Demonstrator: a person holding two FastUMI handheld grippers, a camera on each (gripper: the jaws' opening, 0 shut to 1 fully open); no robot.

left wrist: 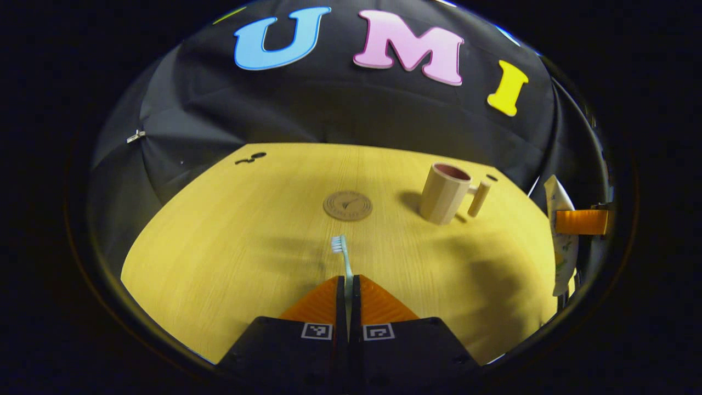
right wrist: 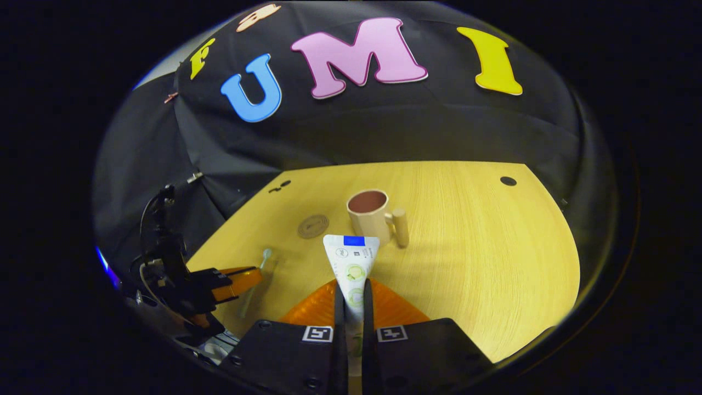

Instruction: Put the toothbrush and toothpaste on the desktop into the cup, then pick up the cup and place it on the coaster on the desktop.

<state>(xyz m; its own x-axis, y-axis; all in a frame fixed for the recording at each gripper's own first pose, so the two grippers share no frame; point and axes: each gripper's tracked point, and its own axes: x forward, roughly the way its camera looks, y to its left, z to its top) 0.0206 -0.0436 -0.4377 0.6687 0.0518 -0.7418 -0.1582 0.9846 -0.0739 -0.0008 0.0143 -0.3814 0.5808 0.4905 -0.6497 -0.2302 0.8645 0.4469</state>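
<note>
Both tongs loaded: toothbrush (left wrist: 344, 262), toothpaste (right wrist: 354, 263).

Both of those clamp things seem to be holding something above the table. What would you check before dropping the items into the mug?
1. Left gripper grips the pale blue toothbrush: ok, jaws closed on its handle.
2. Right gripper grips the white toothpaste tube: ok, jaws closed on it.
3. Beige handled cup upright with its mouth open: ok.
4. Cup interior empty: cannot tell, only part of the inside shows.
5. Round brown coaster free for the cup later: ok, nothing lies on it.
6. Yellow wooden desktop between grippers and cup unobstructed: ok.
</note>
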